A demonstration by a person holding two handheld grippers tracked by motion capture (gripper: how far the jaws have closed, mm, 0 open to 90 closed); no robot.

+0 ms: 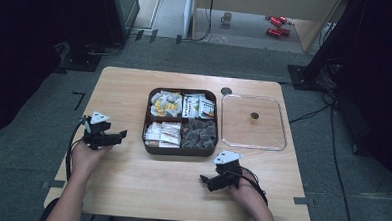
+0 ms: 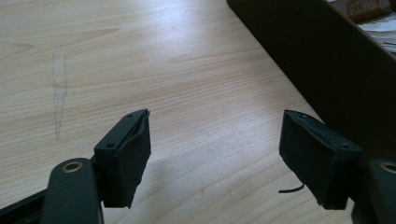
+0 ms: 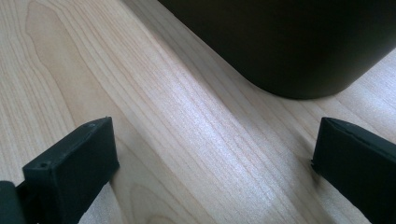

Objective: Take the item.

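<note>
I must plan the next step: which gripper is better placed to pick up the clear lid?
Right. The right gripper is open, nearer the clear lid; the left gripper is beyond the brown box.

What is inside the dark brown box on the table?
The box has four compartments: yellow-and-white packets far left, white printed sachets far right, pale sachets near left, dark packets near right. Whatever lies under each top layer is covered.

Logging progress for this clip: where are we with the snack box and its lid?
Done: the clear lid lies flat on the table right of the four-compartment box. In hand: nothing; the left gripper and right gripper are open beside the box. Left: packets untouched, box uncovered.
</note>
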